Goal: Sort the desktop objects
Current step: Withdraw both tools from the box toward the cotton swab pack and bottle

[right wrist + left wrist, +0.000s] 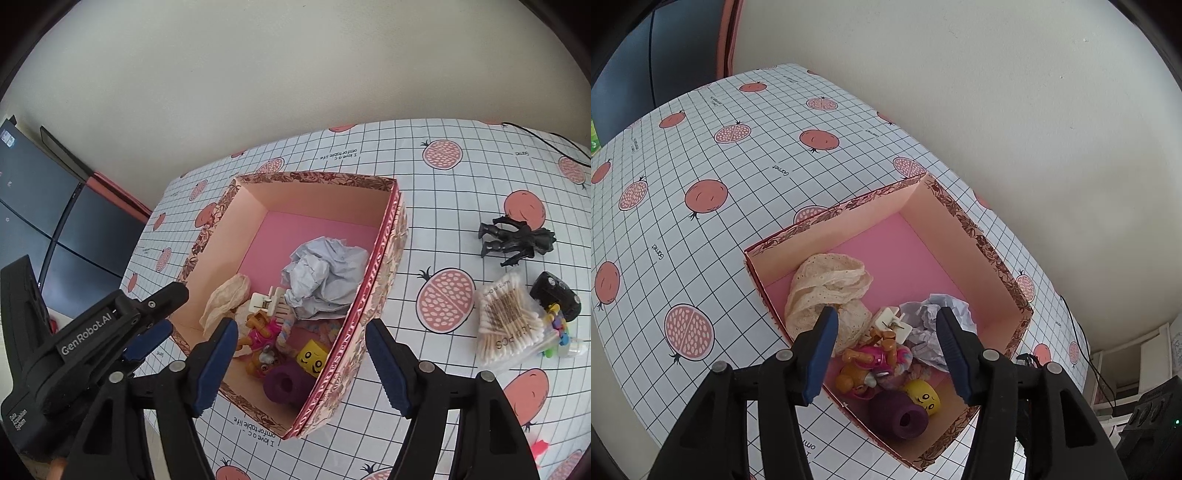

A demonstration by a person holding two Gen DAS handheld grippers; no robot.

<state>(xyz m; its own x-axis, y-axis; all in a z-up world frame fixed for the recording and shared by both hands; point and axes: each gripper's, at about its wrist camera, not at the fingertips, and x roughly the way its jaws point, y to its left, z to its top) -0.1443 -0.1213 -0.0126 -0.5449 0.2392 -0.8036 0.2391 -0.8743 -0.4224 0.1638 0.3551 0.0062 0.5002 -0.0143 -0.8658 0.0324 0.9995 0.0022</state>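
Observation:
A pink floral box (964, 236) (384, 266) stands open on the table. Inside lie a cream lace cloth (827, 284), crumpled white paper (934, 325) (325, 273), a pink and orange toy figure (868, 365) (260, 338), a yellow face cube (923, 397) (313, 357), a purple spool (899, 413) (284, 386) and a white clip (264, 301). My left gripper (886, 354) is open and empty above the box; it also shows in the right wrist view (147, 325). My right gripper (299, 362) is open and empty above the box's near side.
Right of the box lie a black toy figure (517, 238), a bag of cotton swabs (508, 321), a small black object (556, 299) and colourful beads (556, 325). A dark cabinet (55, 221) stands at the left. A cable (543, 138) runs at the far right.

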